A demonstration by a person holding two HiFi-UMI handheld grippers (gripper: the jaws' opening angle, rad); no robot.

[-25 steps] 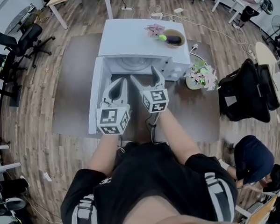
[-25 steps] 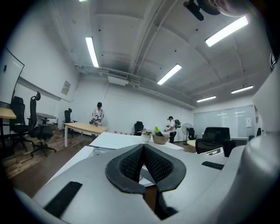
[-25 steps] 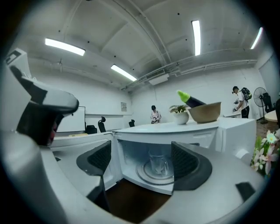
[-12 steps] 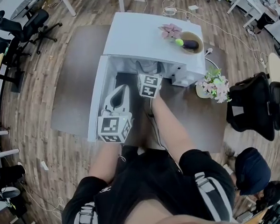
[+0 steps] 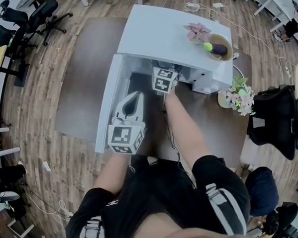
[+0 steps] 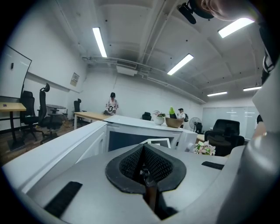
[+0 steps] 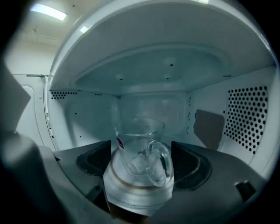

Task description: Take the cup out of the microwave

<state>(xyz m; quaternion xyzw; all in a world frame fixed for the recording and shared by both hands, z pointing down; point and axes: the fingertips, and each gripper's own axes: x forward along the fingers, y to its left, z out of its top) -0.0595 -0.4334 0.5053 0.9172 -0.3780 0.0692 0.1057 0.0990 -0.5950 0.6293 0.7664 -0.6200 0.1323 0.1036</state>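
Right gripper [image 7: 140, 161] reaches into the open microwave [image 5: 169, 30], jaws apart around the glass cup [image 7: 136, 144]; left gripper [image 6: 144, 171] is closed, empty.

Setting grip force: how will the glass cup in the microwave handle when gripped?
Clear glass cup: likely rigid, slippery, breakable if squeezed hard. Its handle faces the right gripper, so it may twist off-centre. Looks empty, probably light.

Head view above microwave [image 5: 164, 30], right gripper view inside it, left gripper view outside
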